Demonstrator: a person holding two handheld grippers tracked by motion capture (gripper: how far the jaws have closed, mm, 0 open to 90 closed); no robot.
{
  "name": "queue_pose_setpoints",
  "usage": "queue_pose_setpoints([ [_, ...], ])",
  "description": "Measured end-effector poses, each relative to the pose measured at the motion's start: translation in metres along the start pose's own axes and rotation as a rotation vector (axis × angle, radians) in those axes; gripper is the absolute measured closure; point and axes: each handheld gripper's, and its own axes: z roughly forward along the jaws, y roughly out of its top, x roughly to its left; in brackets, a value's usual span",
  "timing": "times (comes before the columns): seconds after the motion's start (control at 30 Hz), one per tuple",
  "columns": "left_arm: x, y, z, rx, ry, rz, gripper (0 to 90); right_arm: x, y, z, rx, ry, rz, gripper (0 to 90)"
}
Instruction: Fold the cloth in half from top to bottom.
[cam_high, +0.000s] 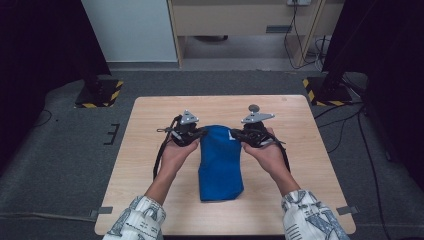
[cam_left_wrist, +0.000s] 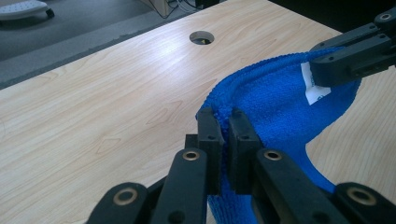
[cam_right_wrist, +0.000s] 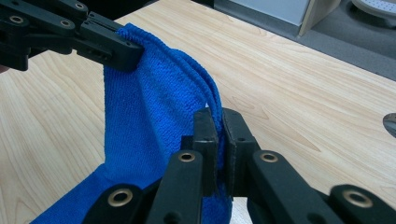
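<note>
Fold in hand, judged from above: blue terry-cloth towel (cam_high: 220, 162) lying lengthwise mid-tabletop (cam_high: 150, 120), far end lifted between left tongs (cam_high: 199, 133) and right tongs (cam_high: 236, 134). Along the left tongs (cam_left_wrist: 226, 122): clamped tight on one far corner, white label beside the other pair. Along the right tongs (cam_right_wrist: 220, 122): pinched shut on the opposite corner, doubled edge visible. Next, probably: carry both corners toward the near edge, level, then release together.

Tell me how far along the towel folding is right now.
Done: the blue towel already looks doubled into a narrow strip on the table. In hand: the left gripper and the right gripper are each shut on a far corner, lifting that end. Left, probably: bring the raised end over the near end and release.
</note>
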Motion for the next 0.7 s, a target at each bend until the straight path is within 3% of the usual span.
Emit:
queue_pose_setpoints([
  [0.27,0.006,0.004,0.005,-0.001,0.005,-0.016,85.4,-0.005,0.005,0.005,0.002,-0.008,0.007,85.6],
  [0.7,0.028,0.028,0.021,-0.004,0.021,-0.025,85.4,-0.032,0.032,0.024,0.007,-0.038,0.028,85.6],
])
